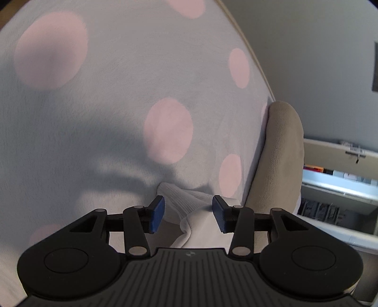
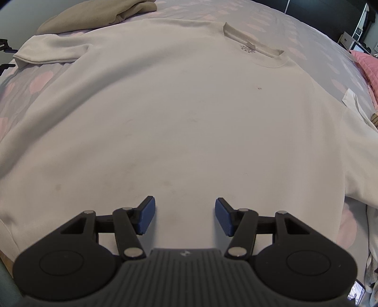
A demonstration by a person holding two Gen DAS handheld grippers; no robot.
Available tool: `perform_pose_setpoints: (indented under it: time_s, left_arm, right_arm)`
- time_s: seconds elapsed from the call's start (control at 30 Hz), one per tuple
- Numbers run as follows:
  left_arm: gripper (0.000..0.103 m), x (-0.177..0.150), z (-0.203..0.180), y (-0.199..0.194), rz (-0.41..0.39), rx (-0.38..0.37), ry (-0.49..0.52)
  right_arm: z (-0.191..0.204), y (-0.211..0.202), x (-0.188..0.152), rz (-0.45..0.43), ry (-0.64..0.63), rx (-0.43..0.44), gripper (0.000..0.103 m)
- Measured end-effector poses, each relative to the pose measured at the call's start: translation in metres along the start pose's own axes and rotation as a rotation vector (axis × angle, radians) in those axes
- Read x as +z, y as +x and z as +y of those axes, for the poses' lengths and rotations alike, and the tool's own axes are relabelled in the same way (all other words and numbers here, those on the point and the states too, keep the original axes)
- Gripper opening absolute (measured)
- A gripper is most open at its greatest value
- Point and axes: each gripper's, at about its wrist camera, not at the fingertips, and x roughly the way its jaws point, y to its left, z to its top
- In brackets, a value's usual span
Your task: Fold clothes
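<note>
The right gripper [image 2: 185, 216] is hovering low over the hem end of a white sweatshirt [image 2: 184, 113], its blue pads [image 2: 146, 216] standing wide apart with nothing between them. The sweatshirt is lying flat and spread out on a bedspread [image 2: 42, 82] of grey cloth with pink dots, and it is filling most of the right wrist view. Beyond the gripper the body of the sweatshirt is running up to the collar [image 2: 254, 46], which is sitting at the far end with a small printed label just inside it. One sleeve [image 2: 54, 50] is stretching out to the left of the collar, its cuff lying near the edge of the bed; the other is running off to the right. Farther than the sweatshirt, past the left sleeve, a beige garment [image 2: 94, 17] is lying crumpled — well apart from the collar. To the right of the sweatshirt a pink pillow [image 2: 366, 63] is showing at the edge.

The left gripper [image 1: 188, 213] is also standing open, and a ribbed white cuff [image 1: 186, 203] of the sweatshirt is lying between its pads [image 1: 157, 213] — not pinched. Beyond the cuff the dotted bedspread [image 1: 106, 106] is spreading away, and the beige garment [image 1: 278, 153] is lying to the right of it.
</note>
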Motion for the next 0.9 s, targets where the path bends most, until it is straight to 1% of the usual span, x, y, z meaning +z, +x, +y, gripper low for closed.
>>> perform_pose_setpoints:
  time_s: [0.1, 0.2, 0.27, 0.37, 0.4, 0.43, 0.47, 0.5, 0.53, 0.57, 0.6, 0.9]
  left_arm:
    - [0.044, 0.007, 0.0, 0.01, -0.007, -0.003, -0.038]
    - [0.044, 0.011, 0.007, 0.016, -0.014, 0.017, -0.094]
    - [0.044, 0.014, 0.01, 0.018, -0.009, 0.004, -0.122]
    - [0.042, 0.013, 0.002, 0.022, 0.029, -0.037, -0.079]
    - [0.039, 0.012, -0.002, 0.023, 0.046, -0.052, -0.057]
    - [0.031, 0.011, -0.006, 0.024, 0.061, -0.066, -0.034]
    - [0.019, 0.009, -0.011, 0.022, 0.059, -0.08, -0.003]
    - [0.012, 0.006, -0.018, 0.016, 0.033, -0.093, 0.039]
    - [0.007, 0.003, -0.024, 0.01, 0.008, -0.105, 0.08]
    - [0.005, 0.001, -0.031, 0.004, -0.018, -0.118, 0.122]
    - [0.005, -0.002, -0.036, -0.001, -0.042, -0.113, 0.172]
    - [0.005, -0.031, -0.071, -0.029, -0.225, 0.167, 0.717]
  right_arm:
    - [0.0, 0.0, 0.0, -0.001, -0.003, -0.001, 0.06]
    - [0.001, 0.0, 0.0, -0.004, -0.008, -0.003, 0.06]
    - [0.002, -0.001, 0.0, -0.007, -0.011, -0.006, 0.06]
    - [0.003, -0.002, 0.0, -0.012, -0.016, -0.012, 0.06]
    - [0.003, -0.002, 0.0, -0.013, -0.017, -0.013, 0.06]
    - [0.004, -0.002, 0.0, -0.014, -0.021, -0.014, 0.06]
    - [0.004, -0.003, 0.0, -0.016, -0.026, -0.016, 0.06]
    - [0.005, -0.003, 0.0, -0.019, -0.031, -0.017, 0.06]
    - [0.006, -0.004, 0.0, -0.022, -0.036, -0.019, 0.06]
    - [0.006, -0.005, 0.0, -0.025, -0.041, -0.022, 0.06]
    - [0.006, -0.006, -0.001, -0.028, -0.045, -0.024, 0.06]
    - [0.008, -0.009, -0.002, -0.035, -0.063, -0.032, 0.06]
